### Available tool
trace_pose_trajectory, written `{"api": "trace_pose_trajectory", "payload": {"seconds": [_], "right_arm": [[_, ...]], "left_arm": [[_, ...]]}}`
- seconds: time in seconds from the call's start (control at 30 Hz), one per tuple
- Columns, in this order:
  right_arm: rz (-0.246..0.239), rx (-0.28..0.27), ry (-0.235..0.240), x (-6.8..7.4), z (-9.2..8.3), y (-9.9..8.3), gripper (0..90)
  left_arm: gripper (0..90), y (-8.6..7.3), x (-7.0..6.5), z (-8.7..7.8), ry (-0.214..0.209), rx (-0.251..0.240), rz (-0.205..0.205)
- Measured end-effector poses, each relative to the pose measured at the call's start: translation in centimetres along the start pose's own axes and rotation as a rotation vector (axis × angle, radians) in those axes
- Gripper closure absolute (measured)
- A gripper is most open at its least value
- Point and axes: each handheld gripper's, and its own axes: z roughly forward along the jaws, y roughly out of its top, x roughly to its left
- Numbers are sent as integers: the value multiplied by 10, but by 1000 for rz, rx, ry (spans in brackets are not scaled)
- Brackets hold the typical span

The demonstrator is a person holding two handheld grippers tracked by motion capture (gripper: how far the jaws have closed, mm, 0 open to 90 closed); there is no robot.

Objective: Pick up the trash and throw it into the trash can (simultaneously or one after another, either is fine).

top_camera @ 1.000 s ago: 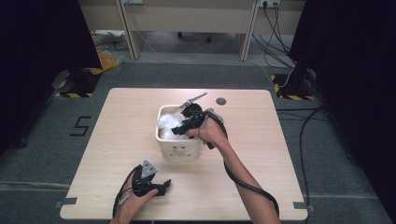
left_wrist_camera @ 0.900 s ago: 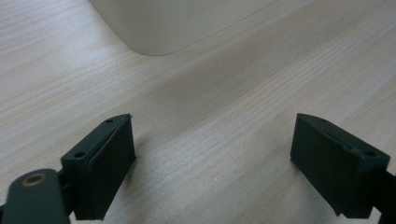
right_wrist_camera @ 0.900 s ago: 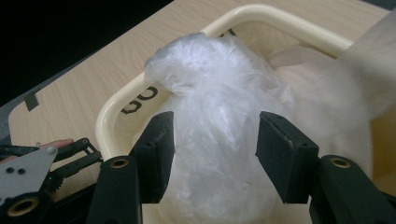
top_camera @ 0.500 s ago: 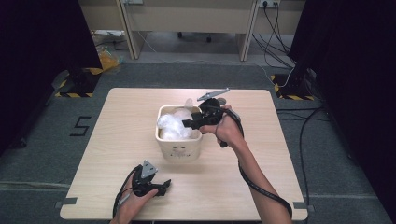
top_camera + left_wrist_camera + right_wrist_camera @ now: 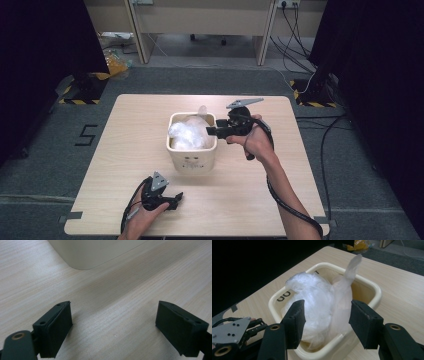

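On the table, high view: a cream tub is seen near the middle of the light wooden table, with a clear plastic bag bunched inside it and a twisted tip raised at the far rim.
Right gripper, high view: the right gripper is held above the tub's right rim, pointed toward the bag; its grey plate is seen on top, and its cable is trailed down along the forearm.
Left gripper, high view: the left gripper is rested on the table near the front edge, just in front of the tub and apart from it.
Left gripper view: the jaws are spread wide over bare wood, with nothing between them; a rounded corner of the tub is seen ahead, untouched.
Right gripper view: the jaws are parted about halfway, and nothing is gripped; the bag is seen beyond the gap, lying in the tub, with its twisted tip standing upright. The left gripper is seen at the lower left, on the table.
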Motion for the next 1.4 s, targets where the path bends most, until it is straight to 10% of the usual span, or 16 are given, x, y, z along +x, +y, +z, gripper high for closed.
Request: {"api": "trace_pose_trajectory", "payload": {"seconds": [0.97,1.4], "right_arm": [[139,-88,-107,-47,-69,-93,438],[162,-125,-147,-47,-77,-126,318]], "left_arm": [[128,0,0,0,0,1,1],[128,0,0,0,0,0,-1]]}}
